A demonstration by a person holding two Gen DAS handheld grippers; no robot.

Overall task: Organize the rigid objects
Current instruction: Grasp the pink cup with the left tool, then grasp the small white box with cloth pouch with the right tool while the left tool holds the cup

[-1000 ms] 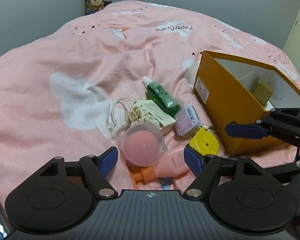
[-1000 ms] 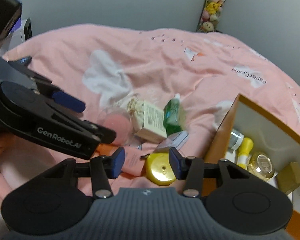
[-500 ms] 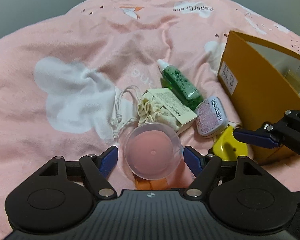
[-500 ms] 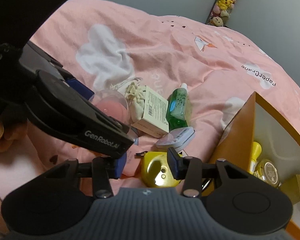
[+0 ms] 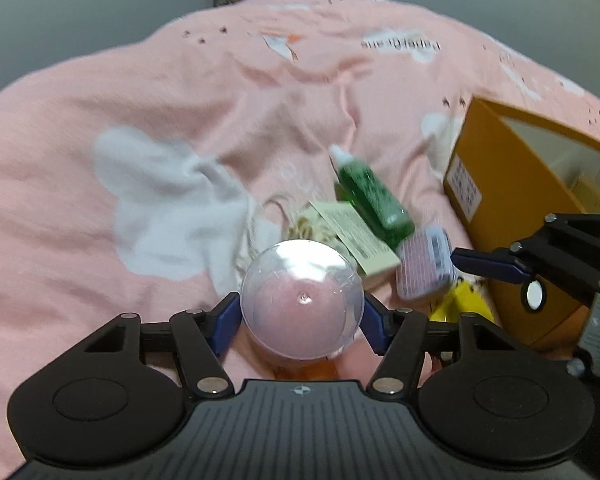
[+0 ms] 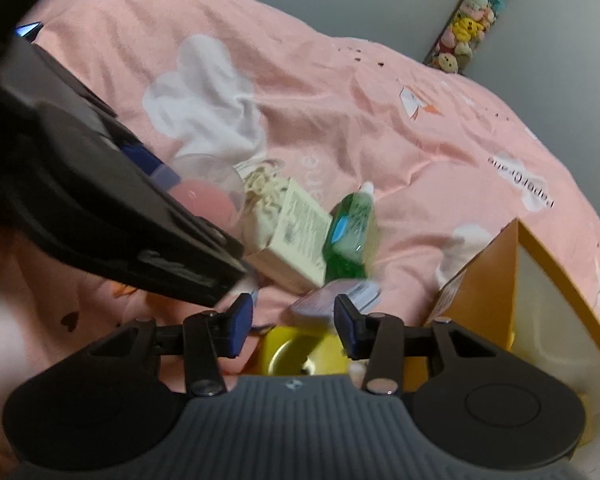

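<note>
Left tool (image 5: 302, 318) grips the dome (image 5: 302, 300); right tool (image 6: 294, 326) gapes above the tape (image 6: 300, 354).
Beside the dome: carton (image 5: 354, 236), bottle (image 5: 370, 196), case (image 5: 424, 264); box (image 5: 516, 216) beyond them.

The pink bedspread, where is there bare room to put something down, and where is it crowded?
Free: the broad stretch of the bedspread left of the clear dome case, and the far part beyond the green bottle. Crowded: the strip between the dome case and the orange box, holding bottle, carton and pink case.
</note>
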